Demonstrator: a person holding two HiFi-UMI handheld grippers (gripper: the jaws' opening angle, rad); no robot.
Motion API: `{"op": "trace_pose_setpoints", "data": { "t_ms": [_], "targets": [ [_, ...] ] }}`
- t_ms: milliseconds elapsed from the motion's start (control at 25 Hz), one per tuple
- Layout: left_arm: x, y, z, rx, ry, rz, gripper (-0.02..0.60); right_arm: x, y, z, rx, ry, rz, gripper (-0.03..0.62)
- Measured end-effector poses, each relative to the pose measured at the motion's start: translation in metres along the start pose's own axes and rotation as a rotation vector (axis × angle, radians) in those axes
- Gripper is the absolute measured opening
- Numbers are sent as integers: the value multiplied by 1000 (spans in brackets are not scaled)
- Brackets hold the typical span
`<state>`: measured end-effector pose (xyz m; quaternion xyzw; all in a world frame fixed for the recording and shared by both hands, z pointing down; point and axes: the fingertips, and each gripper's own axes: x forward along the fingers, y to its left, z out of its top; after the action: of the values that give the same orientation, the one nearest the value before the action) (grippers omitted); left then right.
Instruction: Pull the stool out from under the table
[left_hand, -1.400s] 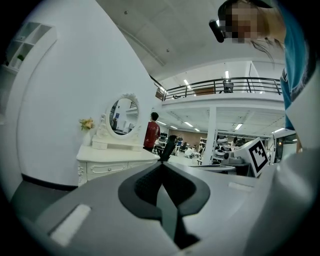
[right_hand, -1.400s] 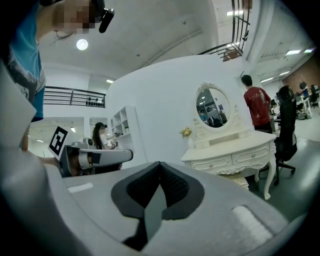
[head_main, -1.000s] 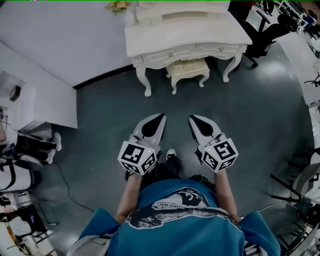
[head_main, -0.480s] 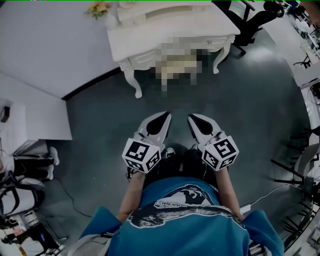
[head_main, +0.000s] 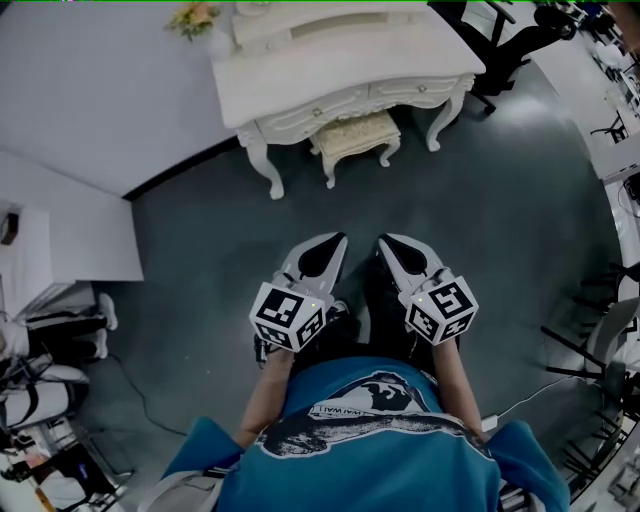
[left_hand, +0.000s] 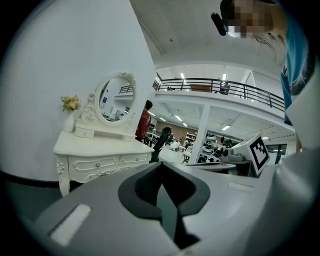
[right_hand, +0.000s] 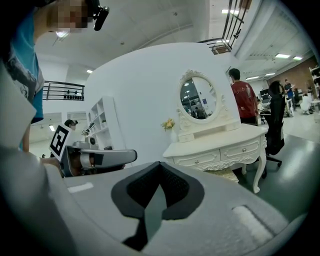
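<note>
Far side of the grey floor, up against the white wall, stands a white dressing table w/ curved legs, two drawers along its front, an oval mirror on the tabletop and a small bunch of flowers at its far-left corner. Stool, cream w/ a padded seat, sits tucked btwn the table's front legs, roughly centred; its near edge and two near legs poke out from under the tabletop, the rest is hidden beneath. Near side, both grippers are held side by side in front of the person's blue shirt, tips aimed toward the far side at the table and well apart from the stool, bare floor btwn them. Left gripper: jaws pressed together, nothing btwn them. Right gripper: same, jaws pressed together and empty, just right of the left one w/ a narrow gap btwn the two. Neither touches anything. Right of the table, a black office chair stands on the floor, and the right gripper view shows a person in a red top standing beyond the table's right end, back turned. More desks and kit line the far-right edge, too small to make out.
</note>
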<state>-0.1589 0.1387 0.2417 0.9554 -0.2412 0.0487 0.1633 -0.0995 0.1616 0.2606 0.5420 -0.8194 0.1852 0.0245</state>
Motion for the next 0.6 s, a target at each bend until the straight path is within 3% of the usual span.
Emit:
{"op": "trace_pose_setpoints", "data": {
  "t_ms": [320,600],
  "targets": [
    [60,39,14,-26,7,73,12,36,-74,20,29,16,25,3],
    [145,52,16,-12,44,80,12,63,-169,39,40,62,40,3]
  ]
}}
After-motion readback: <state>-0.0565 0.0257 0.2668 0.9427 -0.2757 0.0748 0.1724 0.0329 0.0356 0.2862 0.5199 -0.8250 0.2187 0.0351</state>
